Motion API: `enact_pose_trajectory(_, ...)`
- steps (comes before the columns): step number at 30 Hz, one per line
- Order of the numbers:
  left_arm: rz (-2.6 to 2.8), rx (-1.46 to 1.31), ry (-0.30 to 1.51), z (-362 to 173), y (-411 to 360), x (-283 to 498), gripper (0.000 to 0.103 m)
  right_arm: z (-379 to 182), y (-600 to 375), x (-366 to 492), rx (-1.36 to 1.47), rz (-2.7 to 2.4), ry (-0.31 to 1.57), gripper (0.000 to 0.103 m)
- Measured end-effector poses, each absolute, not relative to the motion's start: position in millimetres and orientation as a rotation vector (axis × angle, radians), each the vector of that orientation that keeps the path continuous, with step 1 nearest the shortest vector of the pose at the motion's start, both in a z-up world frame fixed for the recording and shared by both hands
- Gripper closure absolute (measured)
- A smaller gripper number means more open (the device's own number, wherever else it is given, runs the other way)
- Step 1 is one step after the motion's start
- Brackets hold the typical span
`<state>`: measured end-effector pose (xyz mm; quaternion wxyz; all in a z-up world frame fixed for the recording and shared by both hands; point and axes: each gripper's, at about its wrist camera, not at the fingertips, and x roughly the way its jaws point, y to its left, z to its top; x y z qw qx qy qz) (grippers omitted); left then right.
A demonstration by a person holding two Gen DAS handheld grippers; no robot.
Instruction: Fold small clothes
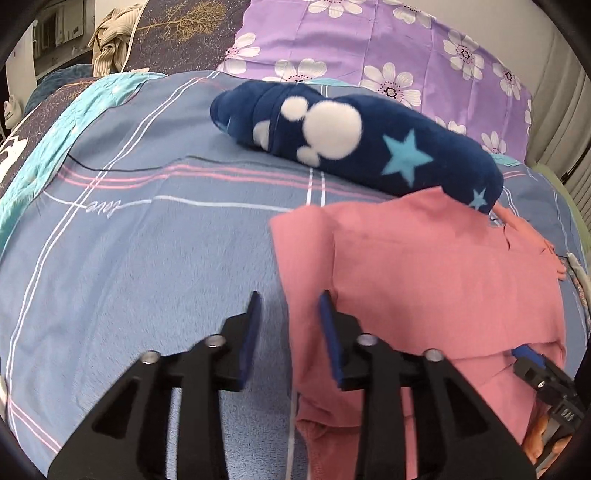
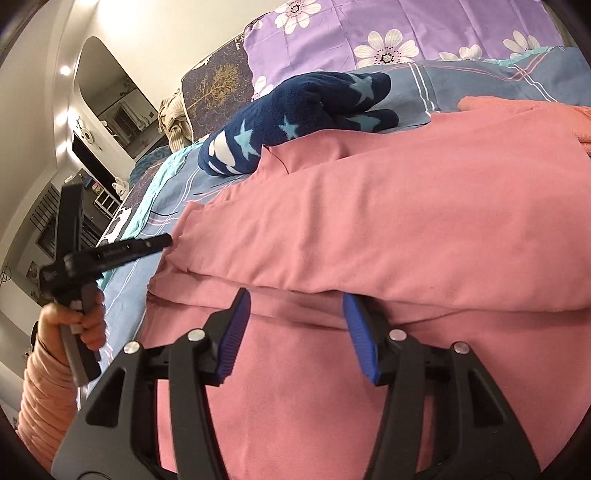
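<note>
**Now: both tongs open at the pink garment, fleece bundle crowding its far edge**

Your left tongs (image 1: 290, 306) stand with the jaws parted and nothing between the pads; they hover over the left edge of the pink garment (image 1: 424, 280), one blue pad above the bedspread (image 1: 147, 258) and the other above the cloth. Your right tongs (image 2: 295, 306) are likewise spread wide and hold nothing, the fingertips close under a folded ridge of the pink garment (image 2: 369, 221).

The garment lies on the bed in loose layers, partly folded over itself, with a seam line showing and a corner sticking out toward the far side.

Mind the dark blue fleece bundle (image 1: 354, 140) with white blobs and pale blue stars. It lies just beyond the garment, and its near end rests against or over the pink far edge. From the right wrist view the same bundle (image 2: 295, 114) sits right at the upper left corner of the cloth.

Your left hand (image 2: 74, 321), in a peach sleeve, grips the handle of the left tool at the left edge of the garment.

Under everything is the blue-grey checked bedspread with pink and white lines and a turquoise border. Behind the bundle stands a purple pillow (image 1: 369, 44) printed with white daisies, and beside it a dark cushion (image 1: 177, 33) with a gold tree. A beige striped cloth (image 1: 110, 40) is heaped past the bed's far left corner. Round ceiling lights (image 2: 64, 70) glow above a dark doorway.
</note>
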<state>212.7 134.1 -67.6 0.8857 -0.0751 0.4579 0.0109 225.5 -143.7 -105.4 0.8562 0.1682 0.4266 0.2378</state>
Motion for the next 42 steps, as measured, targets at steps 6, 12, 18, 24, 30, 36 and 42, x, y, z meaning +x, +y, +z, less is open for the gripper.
enact_pose_trajectory(6,0.104,0.074,0.893,-89,105,205,0.039,-105,-144,224,0.356,0.499,0.906,0.048)
enact_pose_trajectory(12,0.018,0.084,0.909,-68,110,177,0.039,-84,-159,192,0.24,0.464,0.929,0.045)
enact_pose_trajectory(18,-0.142,0.118,0.92,-80,112,112,0.031,-58,-241,138,0.225,0.344,0.848,0.045)
enact_pose_trajectory(24,-0.115,0.03,0.906,-82,120,85,0.036,-69,-316,95,0.389,0.17,0.857,0.048)
enact_pose_trajectory(30,-0.221,-0.041,0.926,-80,119,43,0.045,-90,-333,48,0.455,0.181,0.892,0.059)
enact_pose_trajectory(36,-0.309,-0.018,0.938,-84,103,-5,0.047,-95,-328,18,0.502,0.279,0.918,0.071)
enact_pose_trajectory(42,-0.358,-0.007,0.933,-86,105,-54,0.047,-94,-328,-14,0.535,0.345,0.945,0.072)
